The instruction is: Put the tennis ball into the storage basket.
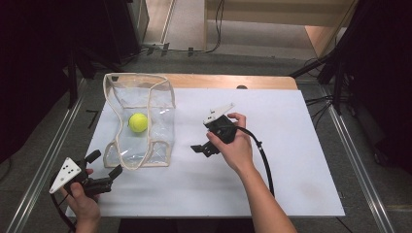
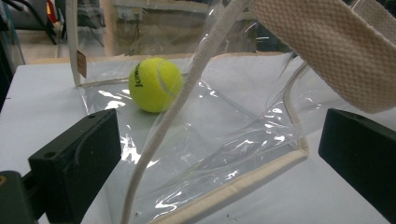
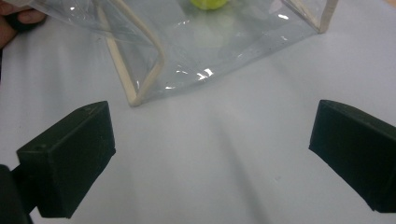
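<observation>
Left gripper (image 1: 106, 164): held in the person's left hand (image 1: 82, 201) at the near-left corner of the white table sheet (image 1: 272, 184). Jaws spread wide, nothing between the pads. In the left gripper view the two black jaws flank the near corner of the clear plastic tote bag (image 2: 224, 154); the bag's cream webbing handle (image 2: 322, 51) hangs across the upper right, above the right jaw. No contact between jaws and bag that I can confirm.

Right gripper (image 1: 200, 148): held in the right hand (image 1: 235, 145) near mid-table, just right of the bag, pointing left toward it. Jaws spread apart, empty. The right gripper view shows bare white sheet between the jaws, with the bag's cream-trimmed edge (image 3: 140, 70) a little beyond them, apart from the gripper. Black cable (image 1: 265, 160) trails back along the forearm.

Clear tote bag (image 1: 141, 121): lies on the left half of the sheet, cream trim around the edges, mouth toward the near side, far end reaching the wooden table edge (image 1: 228, 81).

Tennis ball (image 1: 138, 122): yellow-green, sits inside the bag, about mid-length, resting on the lower wall. In the left gripper view the ball (image 2: 155, 84) sits beyond the cream handle strap, well behind the jaws. In the right gripper view the ball's lower part (image 3: 208, 3) shows at the top edge.
</observation>
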